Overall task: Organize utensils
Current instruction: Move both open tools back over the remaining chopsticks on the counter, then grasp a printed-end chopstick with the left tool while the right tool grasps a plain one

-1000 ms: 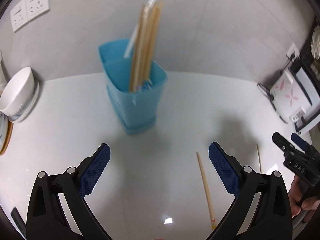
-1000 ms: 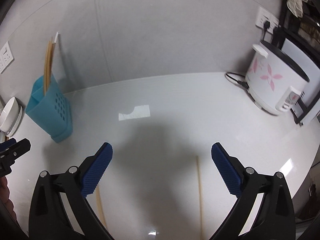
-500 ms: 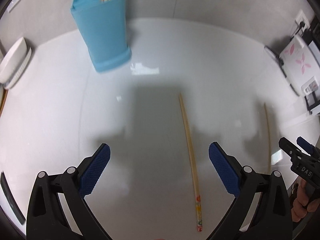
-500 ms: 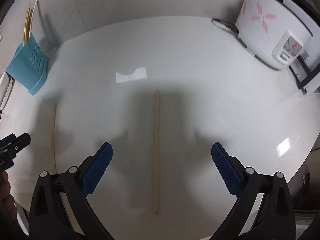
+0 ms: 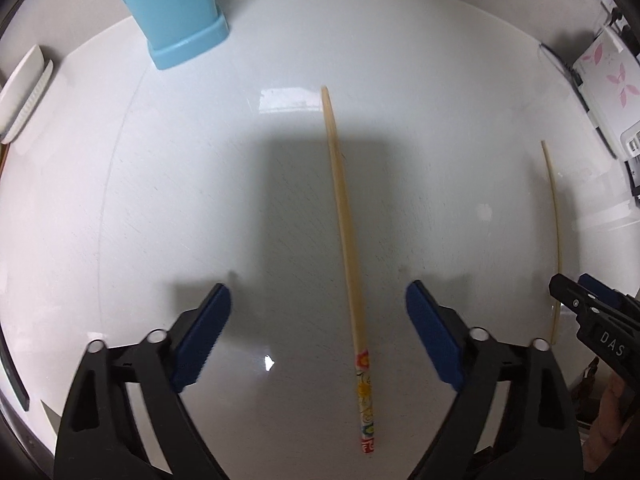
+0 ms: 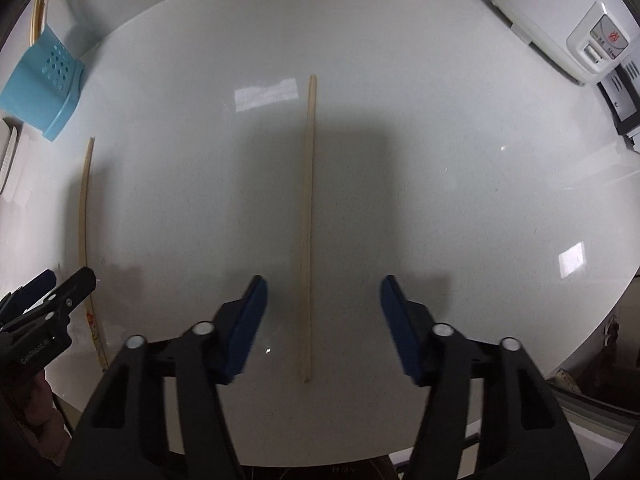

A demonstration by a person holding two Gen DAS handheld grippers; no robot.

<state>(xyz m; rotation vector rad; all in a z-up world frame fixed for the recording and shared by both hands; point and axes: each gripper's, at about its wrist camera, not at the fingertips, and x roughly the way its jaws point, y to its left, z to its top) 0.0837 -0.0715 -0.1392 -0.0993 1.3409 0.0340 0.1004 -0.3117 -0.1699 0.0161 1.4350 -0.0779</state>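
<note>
Chopstick with a painted end (image 5: 347, 240) lies flat on the white tabletop (image 5: 200, 200) in the left wrist view, running lengthwise between the spread left tongs (image 5: 318, 320), which touch nothing; a plain chopstick (image 5: 554, 236) lies well to its right, the blue utensil holder (image 5: 176, 8) stands at the far edge, and the right tongs (image 5: 588, 304) show at the right rim. In the right wrist view, the plain chopstick (image 6: 308, 232) lies between the spread, empty right tongs (image 6: 323, 300), the painted one (image 6: 86, 240) lies far left by the left tongs (image 6: 60, 292), with the holder (image 6: 44, 84) and its upright chopsticks (image 6: 38, 12) in the far-left corner and a white rice cooker (image 6: 560, 12) far right.
</note>
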